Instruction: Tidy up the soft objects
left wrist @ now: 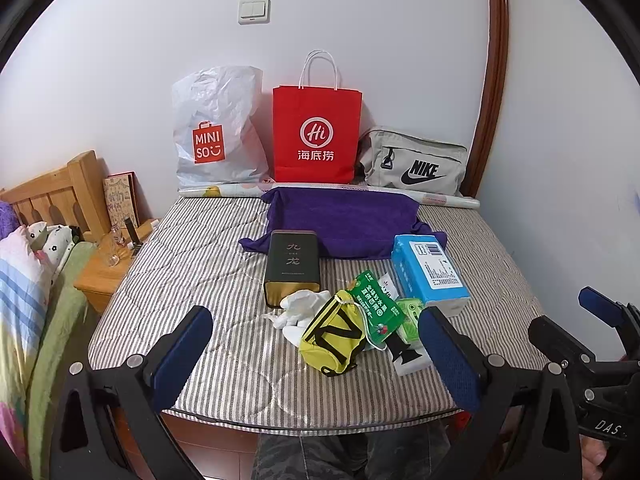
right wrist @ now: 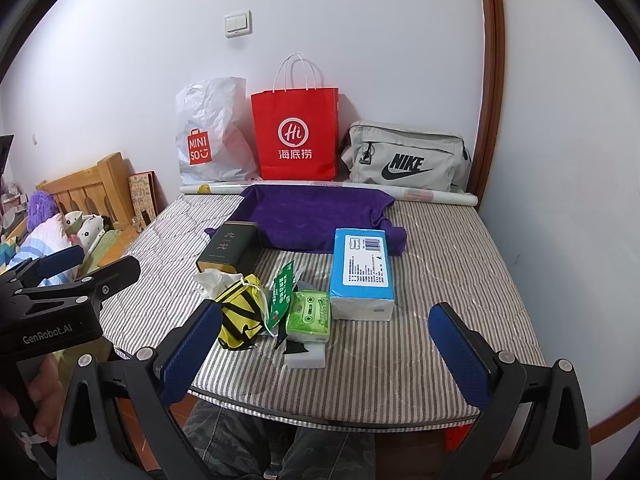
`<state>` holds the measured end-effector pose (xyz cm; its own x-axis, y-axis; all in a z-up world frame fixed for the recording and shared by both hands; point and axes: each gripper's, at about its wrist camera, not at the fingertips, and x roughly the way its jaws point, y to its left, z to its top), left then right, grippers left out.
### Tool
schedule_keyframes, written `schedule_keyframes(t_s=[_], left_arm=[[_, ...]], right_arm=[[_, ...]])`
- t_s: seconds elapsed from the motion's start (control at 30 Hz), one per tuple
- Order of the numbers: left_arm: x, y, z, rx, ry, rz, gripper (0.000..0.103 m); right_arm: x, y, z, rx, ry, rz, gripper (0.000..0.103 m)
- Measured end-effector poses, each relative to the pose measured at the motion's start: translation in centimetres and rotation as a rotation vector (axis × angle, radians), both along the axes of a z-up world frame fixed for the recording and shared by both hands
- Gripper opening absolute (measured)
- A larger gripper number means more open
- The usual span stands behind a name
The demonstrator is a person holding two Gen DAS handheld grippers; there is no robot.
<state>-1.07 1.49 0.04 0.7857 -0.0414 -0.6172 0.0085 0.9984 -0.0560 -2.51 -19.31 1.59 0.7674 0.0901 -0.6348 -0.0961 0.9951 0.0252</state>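
Note:
Small items lie clustered on the striped mattress: a yellow pouch, a crumpled white cloth, a green tissue pack, a green card packet and a blue tissue pack. Behind them a purple towel is spread out. My left gripper hovers open over the near edge, short of the pouch. My right gripper is open too, near the bed's edge. Neither holds anything.
A dark tin stands beside the cloth; a white block lies near the green pack. A white plastic bag, a red paper bag and a grey Nike bag lean on the wall. At left, a wooden nightstand.

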Motion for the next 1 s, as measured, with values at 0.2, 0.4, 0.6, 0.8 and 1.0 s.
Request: schedule_keyframes(t_s=[0.2,0.4,0.6,0.8,1.0], left_arm=[[0.1,-0.1,0.1,-0.003,0.000,-0.005,0.103],[0.7,0.0,-0.1,-0.006,0.019,0.004,0.103],[2.1,0.7,-1.4,-0.014,0.047,0.018,0.103],[4.6,1.9,-4.5,-0.064,0.134,0.001,0.098],[6.6,2.6,-8.3,-0.087,0.219,-0.003,0.097]], right_arm=[[-0.1,0.1,0.0,0.001,-0.002,0.002,0.102],[0.6,-0.2,-0.5,0.022,0.016,0.014,0.102],[1.6,-0.6,-2.3,0.047,0.050,0.018,0.102],[2.9,-0.5,-4.3,0.037,0.082,0.017,0.102],[4.4,-1.3,-6.8,0.045,0.138,-0.004,0.102]])
